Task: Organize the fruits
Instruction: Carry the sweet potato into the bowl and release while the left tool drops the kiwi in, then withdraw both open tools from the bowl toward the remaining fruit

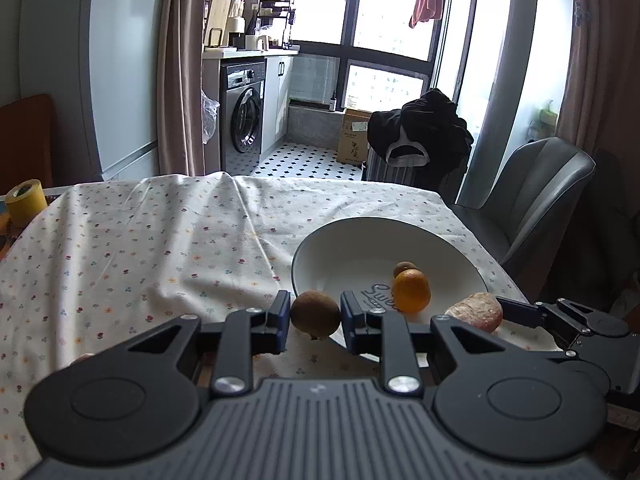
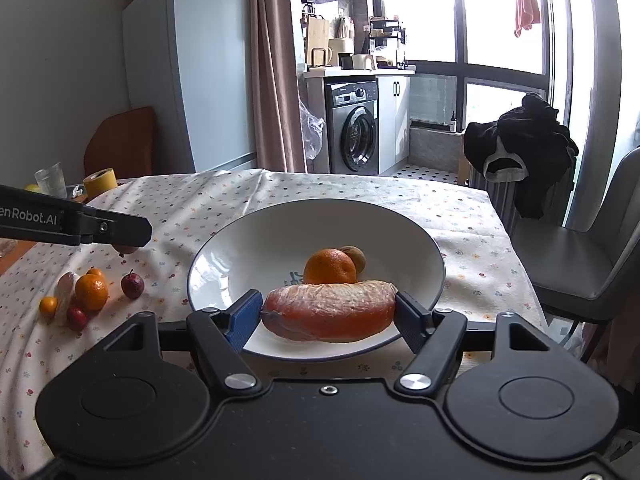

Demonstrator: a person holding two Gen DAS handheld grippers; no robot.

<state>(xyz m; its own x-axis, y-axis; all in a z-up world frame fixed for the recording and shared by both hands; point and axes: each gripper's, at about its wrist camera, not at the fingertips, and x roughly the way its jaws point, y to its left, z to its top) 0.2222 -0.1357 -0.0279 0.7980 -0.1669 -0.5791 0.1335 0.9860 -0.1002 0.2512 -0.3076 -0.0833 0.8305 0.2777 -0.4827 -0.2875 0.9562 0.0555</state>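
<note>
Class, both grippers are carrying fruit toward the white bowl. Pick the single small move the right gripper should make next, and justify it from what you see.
Probably lower slightly and open. The right gripper holds the plastic-wrapped orange piece over the near part of the bowl, in front of the orange already inside. The left gripper, gripping a brown fruit, sits at the bowl's rim and can follow.

The print on the bowl floor is mostly covered by the orange and cannot be read in either view. Behind that orange, only part of a brown fruit is seen. In the right wrist view, the left gripper is cut off by the left edge, and the fruit it holds is almost wholly hidden beneath it.
</note>
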